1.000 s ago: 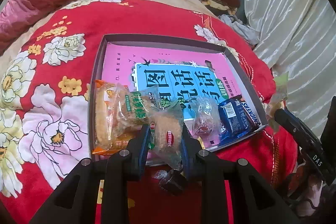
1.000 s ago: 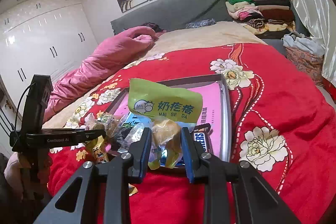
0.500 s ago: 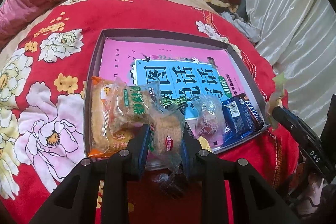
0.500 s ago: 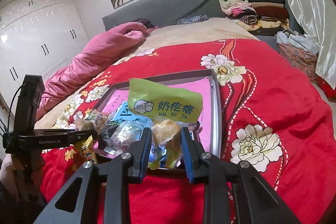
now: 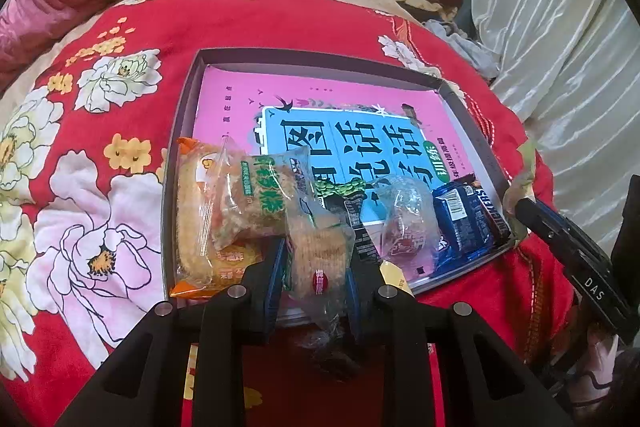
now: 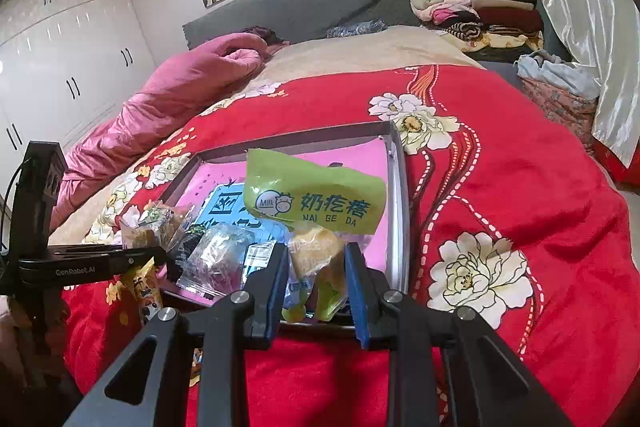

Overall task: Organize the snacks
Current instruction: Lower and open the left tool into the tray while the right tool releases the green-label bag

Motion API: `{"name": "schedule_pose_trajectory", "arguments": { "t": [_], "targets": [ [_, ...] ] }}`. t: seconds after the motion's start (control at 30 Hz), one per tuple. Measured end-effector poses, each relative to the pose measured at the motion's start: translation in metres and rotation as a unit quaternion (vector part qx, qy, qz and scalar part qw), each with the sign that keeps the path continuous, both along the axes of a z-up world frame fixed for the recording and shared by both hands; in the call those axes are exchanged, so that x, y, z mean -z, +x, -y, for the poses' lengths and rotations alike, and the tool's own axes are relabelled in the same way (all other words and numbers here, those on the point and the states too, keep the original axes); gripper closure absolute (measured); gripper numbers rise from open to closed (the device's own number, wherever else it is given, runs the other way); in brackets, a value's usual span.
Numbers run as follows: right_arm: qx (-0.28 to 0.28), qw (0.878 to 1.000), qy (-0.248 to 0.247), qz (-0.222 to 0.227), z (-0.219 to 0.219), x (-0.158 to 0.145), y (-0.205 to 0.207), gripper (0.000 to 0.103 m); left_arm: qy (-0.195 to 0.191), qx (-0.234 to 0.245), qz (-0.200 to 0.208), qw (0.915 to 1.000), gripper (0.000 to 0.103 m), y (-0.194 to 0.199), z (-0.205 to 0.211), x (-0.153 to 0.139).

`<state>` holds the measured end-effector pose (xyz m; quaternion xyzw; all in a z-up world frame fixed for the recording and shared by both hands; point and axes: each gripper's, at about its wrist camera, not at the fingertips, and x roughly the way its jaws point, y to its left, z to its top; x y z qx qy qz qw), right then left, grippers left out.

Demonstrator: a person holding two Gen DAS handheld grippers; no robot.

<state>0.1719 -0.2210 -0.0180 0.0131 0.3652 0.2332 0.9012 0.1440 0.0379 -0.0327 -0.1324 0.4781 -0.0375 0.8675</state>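
Grippers both pitched down toward the tray point(image 5: 182, 131) on the red floral bedspread point(image 5: 120, 39). Left gripper point(image 5: 316, 275) sat at the tray's near edge, jaws clamped on a clear-wrapped rice cracker point(image 5: 318, 247), pack hanging over the near rim. Right gripper point(image 6: 316, 275) sat at the tray's near right corner, jaws clamped on a green-topped milk snack bag point(image 6: 316, 203), bag upright above the tray. Inside the tray, along its near edge: orange-wrapped cake point(image 5: 200, 219), green-label cracker pack point(image 5: 260, 199), clear candy bag point(image 5: 404, 223), blue bar point(image 5: 464, 219). A dark wrapped candy point(image 5: 328, 351) lay on the bedspread just outside the near rim.
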Motion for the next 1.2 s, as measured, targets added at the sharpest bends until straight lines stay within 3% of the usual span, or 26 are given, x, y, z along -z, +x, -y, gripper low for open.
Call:
{"name": "schedule_pose_trajectory", "arguments": {
  "t": [0.4,1.2],
  "targets": [
    [-0.004,0.999,-0.037,0.005,-0.013,0.007,0.004,0.074,0.002,-0.007,-0.001,1.0,0.075,0.0,-0.005,0.001],
    [0.002,1.0,-0.019,-0.012,-0.007,0.011,0.007,0.072,-0.003,-0.017,-0.003,0.9999,0.075,0.0,-0.012,0.0]
  ]
}}
